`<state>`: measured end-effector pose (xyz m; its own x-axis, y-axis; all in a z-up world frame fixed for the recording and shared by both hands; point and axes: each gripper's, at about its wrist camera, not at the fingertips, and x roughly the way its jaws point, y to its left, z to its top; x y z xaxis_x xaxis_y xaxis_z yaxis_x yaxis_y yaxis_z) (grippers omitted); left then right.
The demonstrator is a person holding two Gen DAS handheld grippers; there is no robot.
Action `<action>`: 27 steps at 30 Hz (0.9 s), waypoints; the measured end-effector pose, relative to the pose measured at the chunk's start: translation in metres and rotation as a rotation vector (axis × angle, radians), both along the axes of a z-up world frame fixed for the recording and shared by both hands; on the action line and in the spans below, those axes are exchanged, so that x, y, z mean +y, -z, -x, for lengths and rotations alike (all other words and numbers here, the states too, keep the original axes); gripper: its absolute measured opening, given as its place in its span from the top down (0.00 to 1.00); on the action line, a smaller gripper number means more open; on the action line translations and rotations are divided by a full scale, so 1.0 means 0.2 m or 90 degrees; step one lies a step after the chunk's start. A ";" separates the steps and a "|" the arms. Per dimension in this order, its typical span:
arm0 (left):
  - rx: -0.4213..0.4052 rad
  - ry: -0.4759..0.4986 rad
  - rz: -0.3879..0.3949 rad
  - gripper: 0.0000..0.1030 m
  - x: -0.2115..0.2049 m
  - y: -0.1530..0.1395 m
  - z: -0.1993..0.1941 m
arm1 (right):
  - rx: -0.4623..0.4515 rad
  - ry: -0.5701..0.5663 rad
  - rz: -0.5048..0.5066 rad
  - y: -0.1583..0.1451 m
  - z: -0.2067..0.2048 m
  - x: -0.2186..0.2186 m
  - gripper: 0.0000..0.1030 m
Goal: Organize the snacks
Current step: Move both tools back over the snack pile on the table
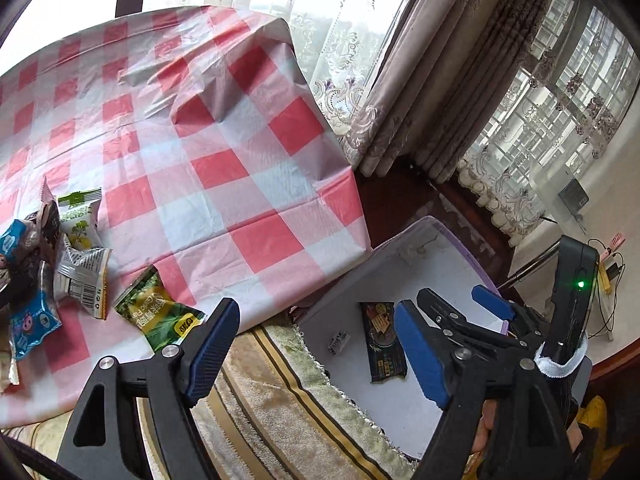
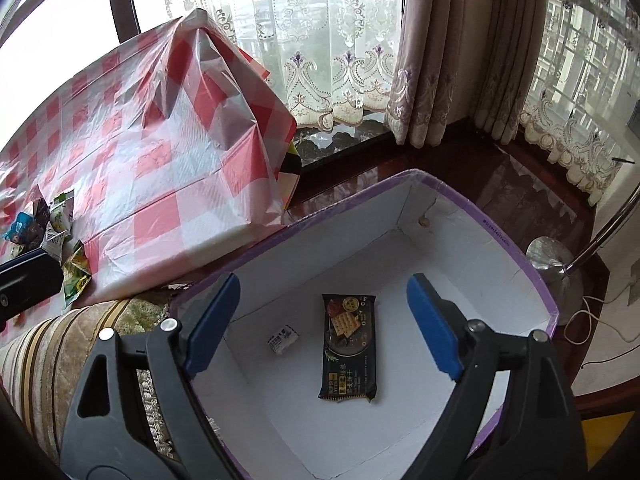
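A white box with a purple rim (image 2: 516, 252) stands on the floor beside the table. Inside it lie a black cracker packet (image 2: 348, 346) and a small white packet (image 2: 283, 339). My right gripper (image 2: 324, 326) hangs open over the box, nothing between its blue pads. My left gripper (image 1: 316, 352) is open too and holds nothing, over the table's edge and a striped cushion. In the left wrist view the box (image 1: 440, 264), the black packet (image 1: 382, 340) and the right gripper (image 1: 464, 304) show at the right. Several snack packets, among them a green packet (image 1: 160, 312) and a blue one (image 1: 32, 320), lie piled on the table at the left.
A red-and-white checked cloth (image 1: 224, 168) covers the table and is rumpled at its far corner. The striped cushion (image 2: 48, 356) sits under the table's near edge. Curtains (image 2: 440, 80), a dark wooden sill, a lamp base (image 2: 548, 256) and cables stand beyond the box.
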<state>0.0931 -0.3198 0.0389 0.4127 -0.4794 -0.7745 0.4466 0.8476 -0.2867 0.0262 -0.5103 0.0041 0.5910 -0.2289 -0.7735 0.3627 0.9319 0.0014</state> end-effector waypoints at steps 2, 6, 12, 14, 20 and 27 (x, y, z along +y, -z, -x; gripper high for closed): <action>-0.007 -0.020 -0.008 0.22 0.05 -0.02 -0.01 | -0.016 -0.026 0.004 -0.04 0.00 0.04 0.14; -0.024 -0.058 -0.017 0.22 0.19 -0.03 -0.01 | -0.029 -0.072 -0.039 -0.08 -0.03 0.10 0.14; -0.036 -0.113 -0.004 0.23 0.40 -0.06 0.00 | -0.035 -0.123 -0.068 -0.12 -0.08 0.26 0.14; -0.040 -0.130 0.003 0.23 0.47 -0.07 0.01 | -0.031 -0.142 -0.068 -0.13 -0.10 0.32 0.14; -0.030 -0.191 0.034 0.23 0.72 -0.07 0.03 | -0.022 -0.203 -0.074 -0.14 -0.15 0.52 0.14; -0.025 -0.274 0.034 0.24 1.06 -0.05 0.05 | 0.014 -0.273 -0.061 -0.11 -0.23 0.72 0.14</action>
<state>0.0828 -0.1069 0.0483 0.6119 -0.2968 -0.7331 0.0675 0.9431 -0.3255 0.0723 -0.3668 0.0251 0.6001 0.1065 -0.7928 -0.0563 0.9943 0.0910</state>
